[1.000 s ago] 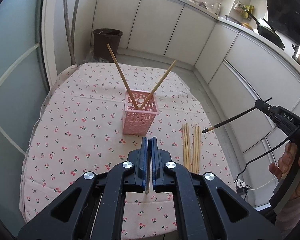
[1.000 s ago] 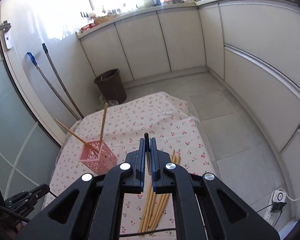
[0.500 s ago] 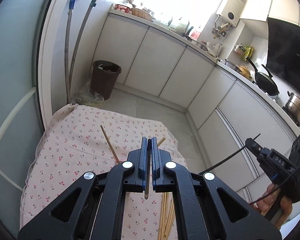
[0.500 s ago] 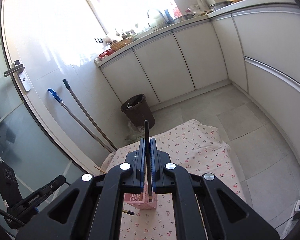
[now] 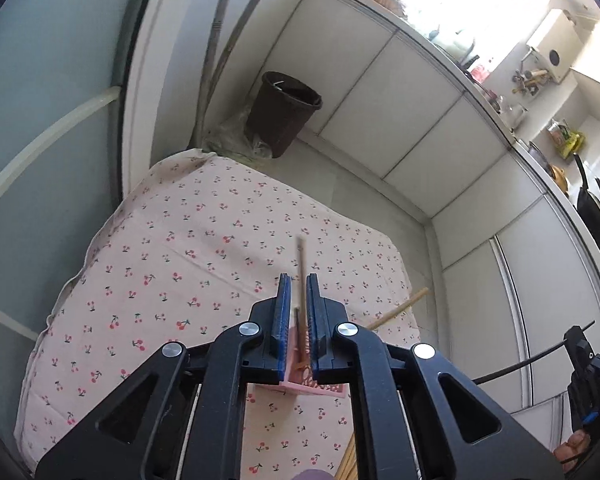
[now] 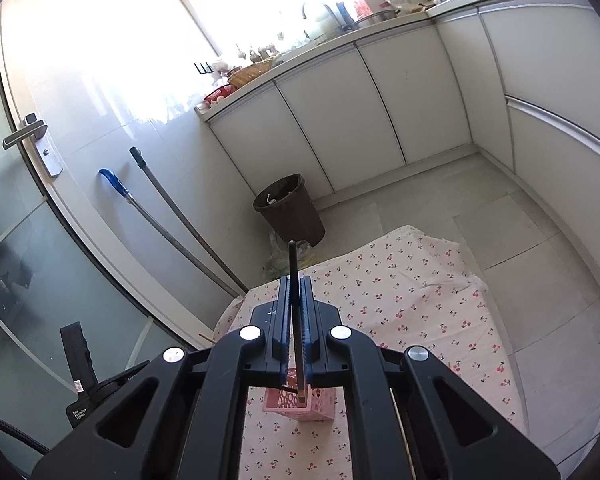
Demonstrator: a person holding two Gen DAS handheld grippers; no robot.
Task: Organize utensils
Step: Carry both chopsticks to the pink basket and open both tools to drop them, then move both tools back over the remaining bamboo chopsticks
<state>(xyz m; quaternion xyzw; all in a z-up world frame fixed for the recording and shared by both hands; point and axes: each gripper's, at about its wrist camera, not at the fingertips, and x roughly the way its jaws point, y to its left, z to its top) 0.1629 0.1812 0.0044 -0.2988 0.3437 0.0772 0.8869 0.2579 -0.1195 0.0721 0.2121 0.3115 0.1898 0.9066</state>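
A pink perforated holder (image 5: 312,386) (image 6: 300,402) stands on the cherry-print tablecloth (image 5: 188,248) (image 6: 412,300), mostly hidden behind each gripper. My left gripper (image 5: 297,290) is slightly open above the holder; a wooden chopstick (image 5: 301,276) stands loose between its pads with its lower end in the holder. Another chopstick (image 5: 398,310) leans out of the holder to the right. My right gripper (image 6: 296,292) is shut on a dark chopstick (image 6: 294,280), held upright with its lower tip just over the holder. Loose chopsticks (image 5: 350,460) lie near the bottom edge.
A brown bin (image 5: 284,110) (image 6: 290,212) stands on the floor beyond the table. Mop handles (image 6: 172,216) lean on the wall at left. White cabinets (image 6: 340,120) line the back and right. The other hand's gripper (image 5: 592,376) shows at right.
Both grippers have swung over the pink holder. My left gripper has opened a little and its chopstick now stands in the holder. The right gripper's dark chopstick has come down to the holder's top.
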